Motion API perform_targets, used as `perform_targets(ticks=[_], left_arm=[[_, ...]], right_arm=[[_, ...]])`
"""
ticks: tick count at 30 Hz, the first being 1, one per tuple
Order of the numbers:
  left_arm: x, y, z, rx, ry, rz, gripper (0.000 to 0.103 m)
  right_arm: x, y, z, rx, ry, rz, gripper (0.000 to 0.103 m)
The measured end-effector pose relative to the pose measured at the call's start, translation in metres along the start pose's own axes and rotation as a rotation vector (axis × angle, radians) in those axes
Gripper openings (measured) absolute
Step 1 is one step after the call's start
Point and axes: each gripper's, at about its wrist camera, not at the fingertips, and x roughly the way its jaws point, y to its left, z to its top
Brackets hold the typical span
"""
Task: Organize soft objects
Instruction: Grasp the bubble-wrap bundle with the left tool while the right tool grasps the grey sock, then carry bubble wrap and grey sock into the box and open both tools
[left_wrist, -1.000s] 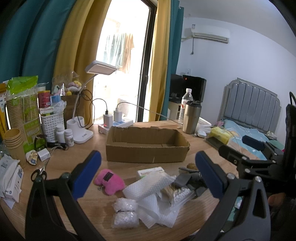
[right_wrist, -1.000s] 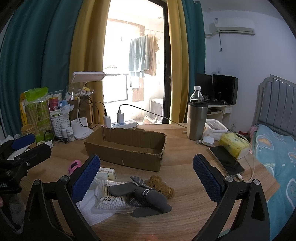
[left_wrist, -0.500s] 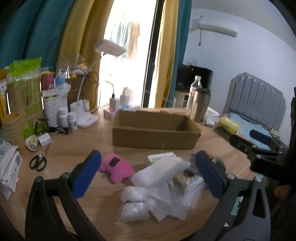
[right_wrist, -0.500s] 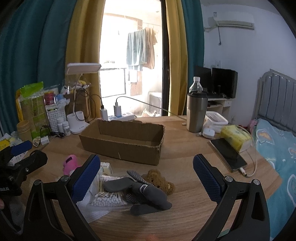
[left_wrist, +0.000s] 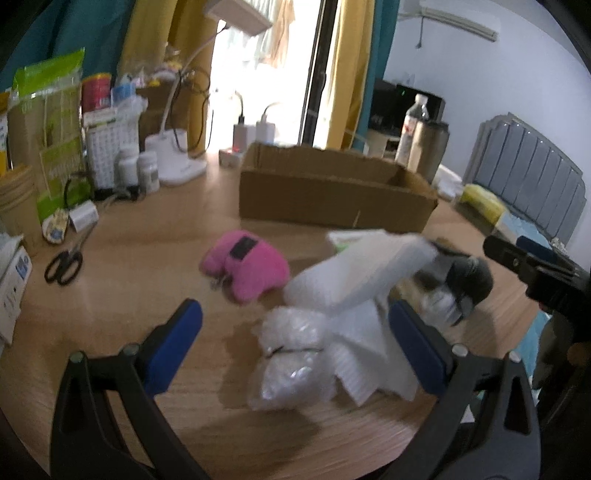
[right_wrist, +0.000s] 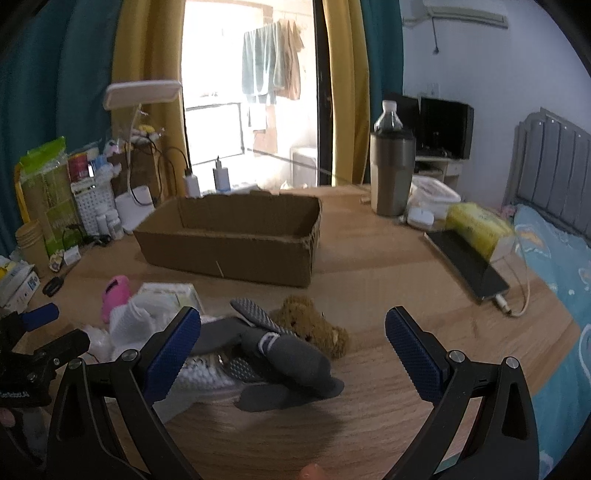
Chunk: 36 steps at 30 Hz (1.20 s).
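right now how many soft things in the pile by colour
pink plush: 1
brown teddy bear: 1
grey socks: 1 bundle
white foam and bubble wrap pieces: too overlapped to count
Total countable: 3

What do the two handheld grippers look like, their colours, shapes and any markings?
Both the left gripper and the right gripper have matte black angled frames with round silver bolts. Their fingers carry blue, dimple-textured rectangular pads. The right wrist view shows small white lettering on the left gripper's body, too small to read.
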Motion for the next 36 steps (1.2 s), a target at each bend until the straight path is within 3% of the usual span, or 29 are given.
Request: perform_targets(ticks=[3,5,12,17,19,21,26,36], left_arm=[[0.006,0.001,-0.006,0.003,0.032,0.001,0.100],[0.009,0.000,-0.009,0.015,0.052,0.002,0.087],[0.013,0.004,-0.013,0.013,0.108,0.001,0.062],[0.017,0.005,-0.016,0.003,0.137,-0.029,0.045],[0.016,0.003,-0.016,0.008,0.133,-0.037,0.042],[0.014,0.002,-0.016,0.009,0.131,-0.048,0.041],[0.006,0.001,-0.009,0.018,0.105,-0.060,0.040],[-0.012,0.005,0.018,0.013,0.035,-0.067,0.040]], right_arm=[[0.008,-0.002,-0.003,0.008,0.028,0.005,0.102],[0.013,-0.004,-0.004,0.016,0.042,0.010,0.102],[0.028,-0.011,-0.006,0.037,0.092,0.014,0.083],[0.036,-0.011,-0.009,0.038,0.130,0.029,0.078],[0.037,-0.009,-0.010,0.026,0.136,0.037,0.068],[0.037,-0.007,-0.010,0.016,0.143,0.052,0.051],[0.028,-0.002,-0.009,-0.017,0.117,0.072,0.044],[0.005,0.000,0.014,-0.037,0.008,0.116,0.041]])
